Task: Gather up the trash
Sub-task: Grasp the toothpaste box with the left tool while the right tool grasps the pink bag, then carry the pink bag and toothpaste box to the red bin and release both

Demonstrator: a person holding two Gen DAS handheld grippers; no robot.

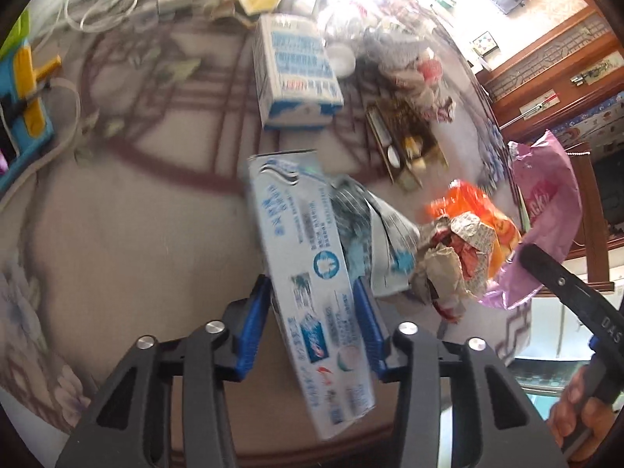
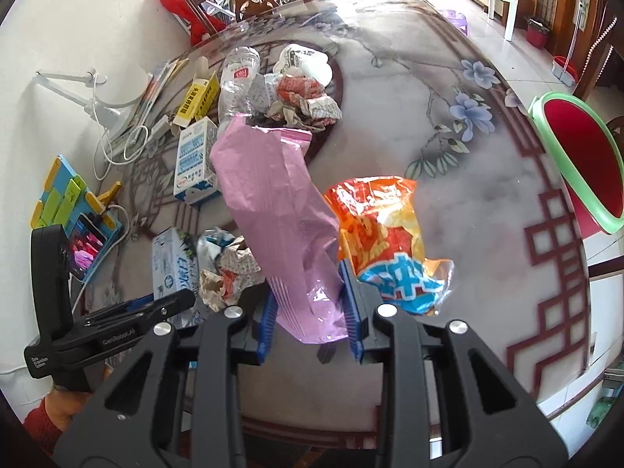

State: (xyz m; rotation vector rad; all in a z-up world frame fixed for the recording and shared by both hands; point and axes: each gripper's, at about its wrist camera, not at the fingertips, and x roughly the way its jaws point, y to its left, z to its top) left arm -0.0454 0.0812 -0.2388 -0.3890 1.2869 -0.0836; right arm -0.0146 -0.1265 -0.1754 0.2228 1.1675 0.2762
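Observation:
My left gripper [image 1: 314, 312] is shut on a white and blue toothpaste box [image 1: 300, 273], held tilted above the table; the box also shows in the right wrist view [image 2: 169, 261]. My right gripper [image 2: 310, 306] is shut on a pink foil wrapper [image 2: 273, 202], which stands up between the jaws and also shows in the left wrist view [image 1: 546, 214]. An orange snack bag [image 2: 380, 230] lies right of it on the table. Crumpled paper [image 2: 230, 269] lies between the two grippers. A green-rimmed bin with a red liner [image 2: 585, 163] stands off the table's right edge.
A milk carton [image 2: 195, 160], a plastic bottle [image 2: 238, 78], a yellow box [image 2: 199, 97] and more crumpled wrappers [image 2: 304, 97] lie at the table's far side. A phone on a colourful stand [image 2: 78, 218] and white cables [image 2: 117, 136] sit at the left. A small tray of items [image 1: 405, 144] lies mid-table.

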